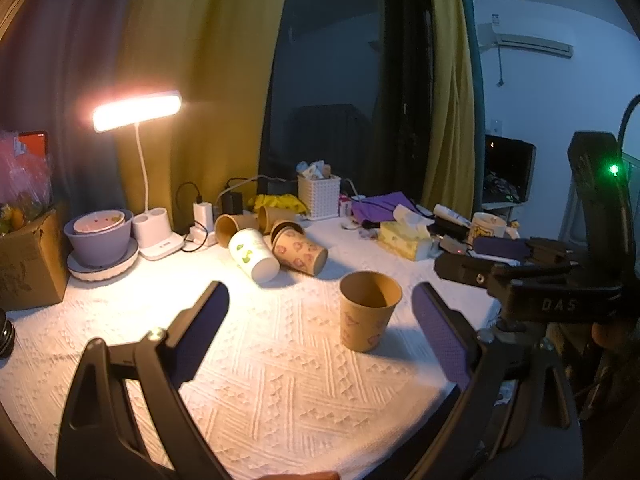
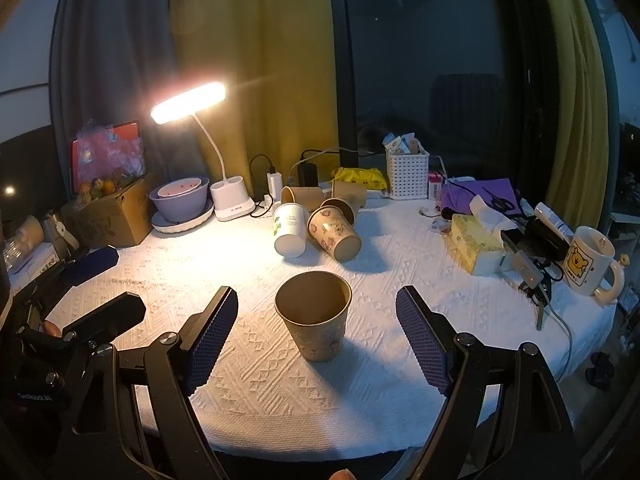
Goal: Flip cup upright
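Right wrist view: brown paper cup [image 2: 313,315] standing upright, mouth up, on the white textured cloth [image 2: 400,264], between but clear of the right gripper [image 2: 317,332], whose jaws are spread wide and hold nothing. Left gripper [image 1: 320,332] likewise spread and empty. Behind, several cups remain on their sides, among them a white cup [image 2: 289,230] and a printed cup [image 2: 335,233]. Status: the near cup's flip appears complete; the rest are perhaps pending.
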`<state>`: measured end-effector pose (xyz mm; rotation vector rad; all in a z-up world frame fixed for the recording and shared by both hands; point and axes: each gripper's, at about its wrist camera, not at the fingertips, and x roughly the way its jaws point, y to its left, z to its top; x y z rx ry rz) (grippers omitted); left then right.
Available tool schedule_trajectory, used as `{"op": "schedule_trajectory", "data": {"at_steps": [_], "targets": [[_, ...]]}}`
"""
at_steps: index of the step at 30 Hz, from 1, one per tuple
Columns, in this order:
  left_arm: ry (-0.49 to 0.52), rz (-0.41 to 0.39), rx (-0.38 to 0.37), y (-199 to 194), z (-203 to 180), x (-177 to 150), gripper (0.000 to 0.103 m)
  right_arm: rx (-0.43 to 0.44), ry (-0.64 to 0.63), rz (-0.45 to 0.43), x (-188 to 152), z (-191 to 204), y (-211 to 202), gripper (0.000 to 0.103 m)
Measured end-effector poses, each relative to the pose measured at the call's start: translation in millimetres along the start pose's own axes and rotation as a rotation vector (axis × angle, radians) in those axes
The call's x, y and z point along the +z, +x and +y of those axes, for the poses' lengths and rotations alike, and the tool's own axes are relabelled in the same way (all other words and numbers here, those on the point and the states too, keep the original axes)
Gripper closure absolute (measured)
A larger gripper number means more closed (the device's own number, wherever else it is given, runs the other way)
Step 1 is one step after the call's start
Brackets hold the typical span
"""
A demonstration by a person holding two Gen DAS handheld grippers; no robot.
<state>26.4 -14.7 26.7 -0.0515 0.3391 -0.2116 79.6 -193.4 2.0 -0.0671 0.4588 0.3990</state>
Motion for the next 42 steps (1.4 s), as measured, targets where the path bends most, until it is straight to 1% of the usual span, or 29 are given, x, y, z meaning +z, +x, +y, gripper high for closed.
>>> {"op": "schedule_trajectory", "data": {"at_steps": [38,42], "targets": [[-0.011,0.013,-0.003,1.2,-1.7,-7.6,0.009,-0.003,0.002,0.007,-1.2,2.9,1.7,0.019],[-0.005,-0.02,0.021,-2.8,-2.4,-8.8,0.009,-0.014,-0.013,0.013,-6.2,4.1,2.7,0.019]]}}
